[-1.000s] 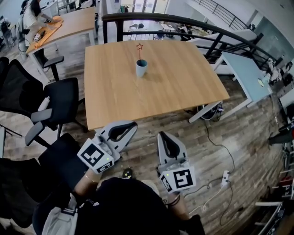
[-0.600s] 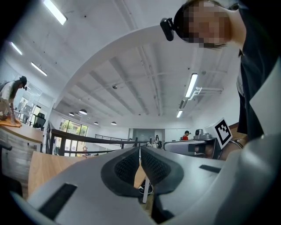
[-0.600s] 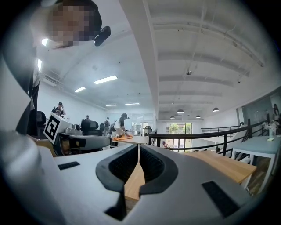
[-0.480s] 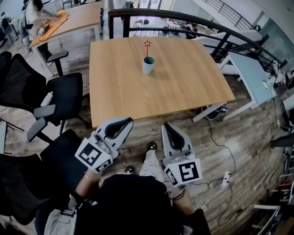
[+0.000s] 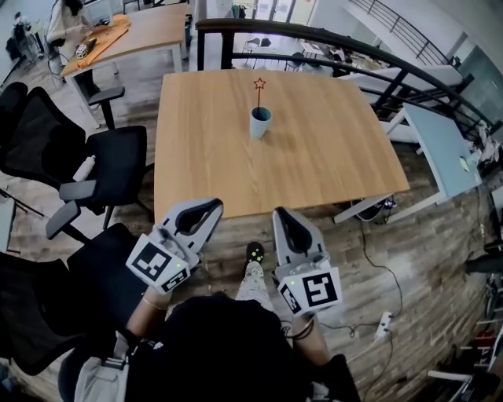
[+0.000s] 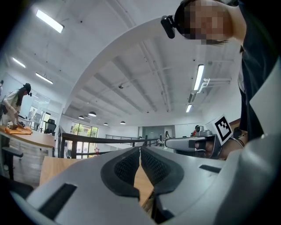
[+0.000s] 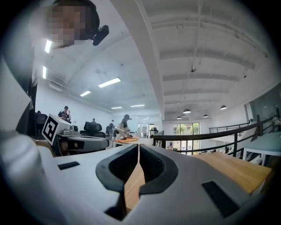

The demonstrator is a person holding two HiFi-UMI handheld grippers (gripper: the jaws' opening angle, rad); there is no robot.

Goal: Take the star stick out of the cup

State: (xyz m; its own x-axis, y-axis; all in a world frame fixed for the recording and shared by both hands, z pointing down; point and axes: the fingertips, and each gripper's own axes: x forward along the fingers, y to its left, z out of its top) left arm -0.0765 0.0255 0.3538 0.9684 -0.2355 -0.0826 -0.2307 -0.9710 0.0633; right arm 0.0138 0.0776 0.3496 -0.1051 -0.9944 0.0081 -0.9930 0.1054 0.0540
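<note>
This is an open-plan office. A wooden bench (image 5: pixel 314 157) has black swivel chairs (image 5: pixel 114 161) beside it, and a person (image 5: pixel 67 14) works at a second bench (image 5: pixel 141 27). A curved dark railing (image 5: pixel 338 39) runs behind (more furniture shows beyond it). The plank floor (image 5: pixel 424 228) carries a power strip (image 5: pixel 384 323), and strip lights (image 6: pixel 198 77) hang from the white ceiling.

Both were held low in the head view, side by side and apart. The left gripper (image 5: pixel 211 209) angled toward upper right; the right gripper (image 5: pixel 280 215) pointed up-frame, tilted slightly left. Each gripper view showed the jaws together at the tips, nothing between them. The left forearm (image 5: pixel 141 316) and right forearm (image 5: pixel 308 349) ran down toward the bottom edge.
</note>
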